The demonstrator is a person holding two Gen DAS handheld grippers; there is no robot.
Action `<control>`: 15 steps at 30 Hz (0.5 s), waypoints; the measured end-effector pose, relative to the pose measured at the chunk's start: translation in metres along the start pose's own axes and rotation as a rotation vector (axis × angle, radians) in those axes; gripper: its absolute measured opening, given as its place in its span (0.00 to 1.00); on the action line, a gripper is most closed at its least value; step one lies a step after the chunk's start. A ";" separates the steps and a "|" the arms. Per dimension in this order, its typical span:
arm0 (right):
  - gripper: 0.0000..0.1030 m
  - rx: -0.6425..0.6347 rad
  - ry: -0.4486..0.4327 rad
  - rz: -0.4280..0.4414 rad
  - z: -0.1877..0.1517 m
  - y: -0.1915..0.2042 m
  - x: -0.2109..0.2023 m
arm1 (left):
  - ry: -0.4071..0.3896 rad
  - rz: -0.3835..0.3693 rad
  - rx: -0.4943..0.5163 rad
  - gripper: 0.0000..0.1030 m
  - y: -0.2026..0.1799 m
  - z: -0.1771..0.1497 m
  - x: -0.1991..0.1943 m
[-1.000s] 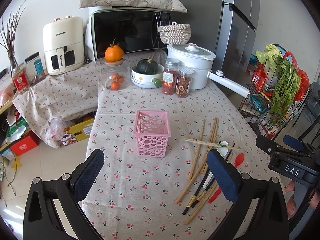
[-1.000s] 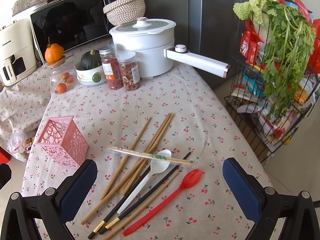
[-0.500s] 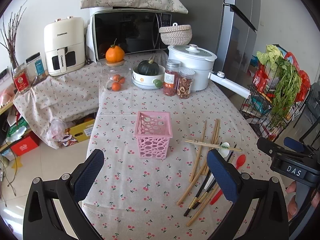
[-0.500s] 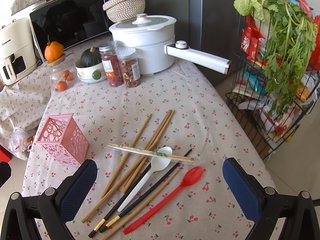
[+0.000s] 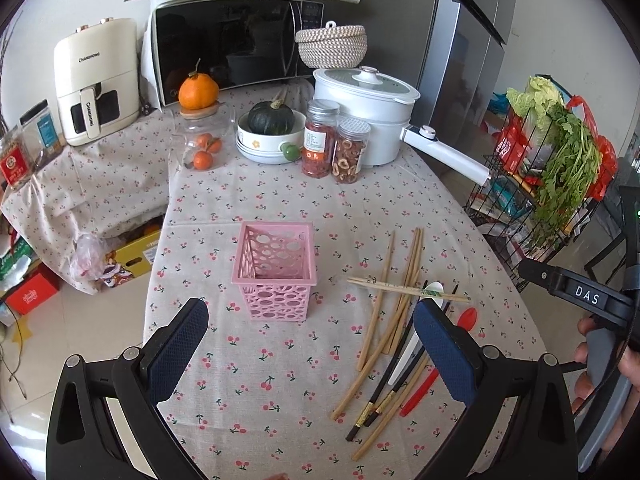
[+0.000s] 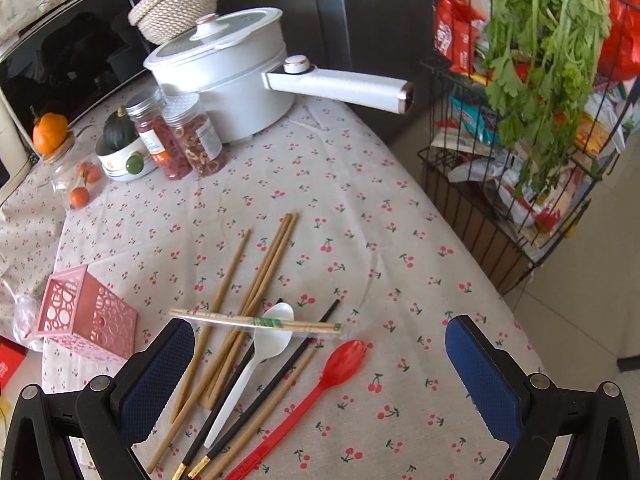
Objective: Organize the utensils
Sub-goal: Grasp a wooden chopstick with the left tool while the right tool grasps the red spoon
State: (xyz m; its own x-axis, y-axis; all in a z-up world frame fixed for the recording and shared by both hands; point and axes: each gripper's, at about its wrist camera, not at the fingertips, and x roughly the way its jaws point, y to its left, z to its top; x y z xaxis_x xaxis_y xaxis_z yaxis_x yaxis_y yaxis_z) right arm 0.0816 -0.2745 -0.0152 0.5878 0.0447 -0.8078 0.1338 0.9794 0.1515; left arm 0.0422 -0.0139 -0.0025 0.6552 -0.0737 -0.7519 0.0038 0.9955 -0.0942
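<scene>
both grippers spread, empty: left gripper [image 5: 308, 344], right gripper [image 6: 320, 364]. wrapped chopsticks [image 6: 256, 322] lie topmost, right of pink holder [image 5: 275, 270]; pinch them mid-length first.

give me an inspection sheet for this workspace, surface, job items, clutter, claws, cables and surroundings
Surface: table under cherry-print cloth.
Job's things: pink basket upright, nothing visible inside; wooden chopsticks, black chopsticks, white spoon, red spoon piled loose beside it; wrapped chopsticks lying across the pile.
Clutter: white pot, two jars, squash bowl, fruit jar.
Claws: left claw open, empty; right claw open, empty, over the pile.
Cables: nothing seen.
Surroundings: microwave, air fryer, vegetable rack.
</scene>
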 end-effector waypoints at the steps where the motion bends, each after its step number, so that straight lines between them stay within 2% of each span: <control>1: 1.00 0.030 0.035 0.006 0.005 -0.006 0.004 | 0.033 -0.004 0.018 1.00 -0.005 0.004 0.006; 3: 1.00 0.109 0.080 0.043 0.013 -0.018 0.007 | 0.110 -0.019 0.034 1.00 -0.015 0.010 0.021; 6: 1.00 0.162 0.095 0.081 0.024 -0.027 0.008 | 0.173 -0.066 0.039 0.98 -0.031 0.016 0.035; 8: 0.92 0.173 0.104 0.077 0.029 -0.032 0.014 | 0.215 -0.089 0.050 0.92 -0.045 0.021 0.048; 11: 0.83 0.243 0.137 0.124 0.029 -0.048 0.034 | 0.284 -0.121 0.031 0.81 -0.058 0.029 0.078; 15: 0.70 0.261 0.223 0.167 0.027 -0.061 0.066 | 0.337 -0.132 0.037 0.67 -0.078 0.042 0.125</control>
State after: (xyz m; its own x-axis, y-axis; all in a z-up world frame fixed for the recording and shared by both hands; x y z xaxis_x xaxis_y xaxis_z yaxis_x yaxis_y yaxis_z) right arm 0.1337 -0.3371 -0.0621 0.4344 0.2696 -0.8594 0.2667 0.8729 0.4086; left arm 0.1558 -0.0986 -0.0621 0.3614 -0.2109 -0.9083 0.1036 0.9771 -0.1857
